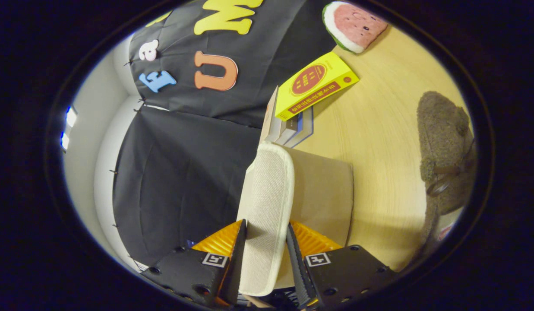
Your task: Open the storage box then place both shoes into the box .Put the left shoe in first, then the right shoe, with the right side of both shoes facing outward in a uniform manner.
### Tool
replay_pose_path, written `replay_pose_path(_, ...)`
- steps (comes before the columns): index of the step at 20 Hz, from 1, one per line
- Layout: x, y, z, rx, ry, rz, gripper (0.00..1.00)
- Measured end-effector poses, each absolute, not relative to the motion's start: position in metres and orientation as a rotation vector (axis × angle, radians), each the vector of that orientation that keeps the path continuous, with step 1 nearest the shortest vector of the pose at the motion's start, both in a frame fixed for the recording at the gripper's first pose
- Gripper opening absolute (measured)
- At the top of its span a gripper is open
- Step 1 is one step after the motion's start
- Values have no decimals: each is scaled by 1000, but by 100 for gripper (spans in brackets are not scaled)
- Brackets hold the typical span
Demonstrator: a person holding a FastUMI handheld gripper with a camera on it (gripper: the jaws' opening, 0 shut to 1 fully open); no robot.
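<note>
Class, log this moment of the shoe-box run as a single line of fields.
tongs: shut on box lid | box lid: cream, raised on edge | brown shoe: on table, beyond tongs | stage: opening box

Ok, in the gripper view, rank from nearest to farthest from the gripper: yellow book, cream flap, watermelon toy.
1. Cream flap: between the fingers of the gripper, which press on it from both sides.
2. Yellow book: beyond the flap, on a stack of books.
3. Watermelon toy: farthest, past the book on the table.
</note>
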State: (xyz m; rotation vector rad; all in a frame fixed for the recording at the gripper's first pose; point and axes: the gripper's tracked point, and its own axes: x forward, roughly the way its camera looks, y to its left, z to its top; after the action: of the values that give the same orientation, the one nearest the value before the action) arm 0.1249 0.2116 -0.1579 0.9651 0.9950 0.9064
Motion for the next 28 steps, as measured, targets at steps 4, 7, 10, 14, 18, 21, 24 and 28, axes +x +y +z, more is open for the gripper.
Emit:
replay_pose_path(4,124,199,-142,937,962,891,15)
replay_pose_path(7,121,195,-125,907,943,887,0)
replay_pose_path(10,116,200,-92,913,914,898,0)
replay_pose_path(14,106,226,-41,925,851,938,0)
replay_pose_path(18,96,270,5,921,773,980,0)
replay_pose_path(21,88,313,31,926,735,1011,1)
replay_pose_path(24,91,356,45,905,697,1021,0)
replay_pose_path(28,88,413,47,858,697,1030,11)
